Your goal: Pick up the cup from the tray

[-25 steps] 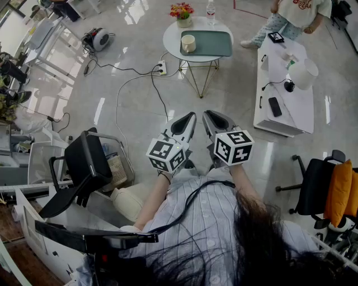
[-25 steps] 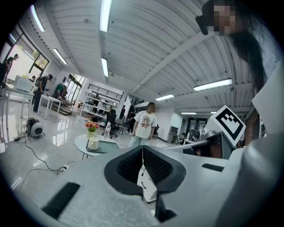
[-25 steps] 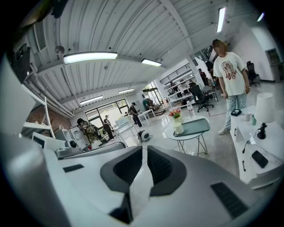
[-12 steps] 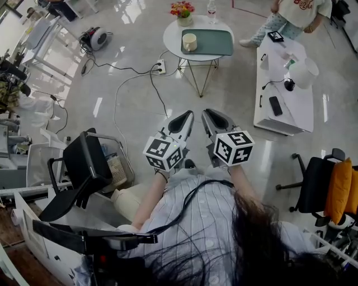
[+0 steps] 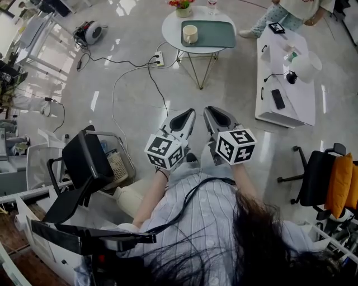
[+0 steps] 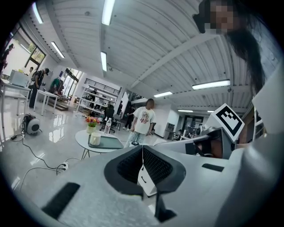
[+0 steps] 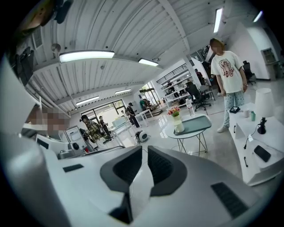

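A cream cup (image 5: 190, 33) stands on the left end of a green tray (image 5: 217, 34) on a round white table (image 5: 170, 25) far ahead across the floor. Both gripper views show the cup (image 6: 95, 139) (image 7: 179, 127) small and distant on the tray (image 6: 110, 142) (image 7: 196, 124). My left gripper (image 5: 188, 113) and right gripper (image 5: 210, 110) are held side by side close to my body, pointing toward the table. The left gripper (image 6: 143, 149) has its pads together with nothing between them. The right gripper (image 7: 144, 149) is also shut and empty.
Flowers (image 5: 180, 4) and a bottle (image 5: 211, 4) stand behind the tray. A power strip (image 5: 158, 57) and cables lie on the floor before the table. A low white table (image 5: 285, 84) and a person (image 5: 291, 11) are at right, with a black chair (image 5: 84, 162) at left.
The table with the tray has slid toward the top of the head view. Both grippers keep the same shut pose by my body.
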Tool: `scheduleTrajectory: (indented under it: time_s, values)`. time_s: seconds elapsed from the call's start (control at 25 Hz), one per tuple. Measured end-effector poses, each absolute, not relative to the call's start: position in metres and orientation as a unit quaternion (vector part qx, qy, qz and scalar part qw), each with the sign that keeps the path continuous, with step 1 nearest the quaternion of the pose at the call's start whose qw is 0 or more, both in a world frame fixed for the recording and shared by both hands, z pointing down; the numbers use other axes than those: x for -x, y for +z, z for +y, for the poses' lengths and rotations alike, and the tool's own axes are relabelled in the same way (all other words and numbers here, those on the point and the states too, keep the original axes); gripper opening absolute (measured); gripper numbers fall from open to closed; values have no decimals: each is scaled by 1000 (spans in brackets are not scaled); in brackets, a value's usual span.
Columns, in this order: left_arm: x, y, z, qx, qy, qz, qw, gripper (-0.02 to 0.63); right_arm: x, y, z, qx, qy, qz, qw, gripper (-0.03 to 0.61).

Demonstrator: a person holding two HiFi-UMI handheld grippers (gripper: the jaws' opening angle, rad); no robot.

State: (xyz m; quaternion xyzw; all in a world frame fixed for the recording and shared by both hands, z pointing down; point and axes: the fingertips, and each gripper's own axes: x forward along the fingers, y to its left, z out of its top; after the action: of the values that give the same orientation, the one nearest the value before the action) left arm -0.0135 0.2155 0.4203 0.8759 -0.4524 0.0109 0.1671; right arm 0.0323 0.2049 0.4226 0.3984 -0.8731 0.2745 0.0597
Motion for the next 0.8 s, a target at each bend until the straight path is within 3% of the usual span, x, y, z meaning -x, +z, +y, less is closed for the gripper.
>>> scheduleTrajectory:
  time_s: [0.8]
  values:
    - [22,433,48,-851,15,-493,181,14,-24,440,31,-342,283,-891,91,55]
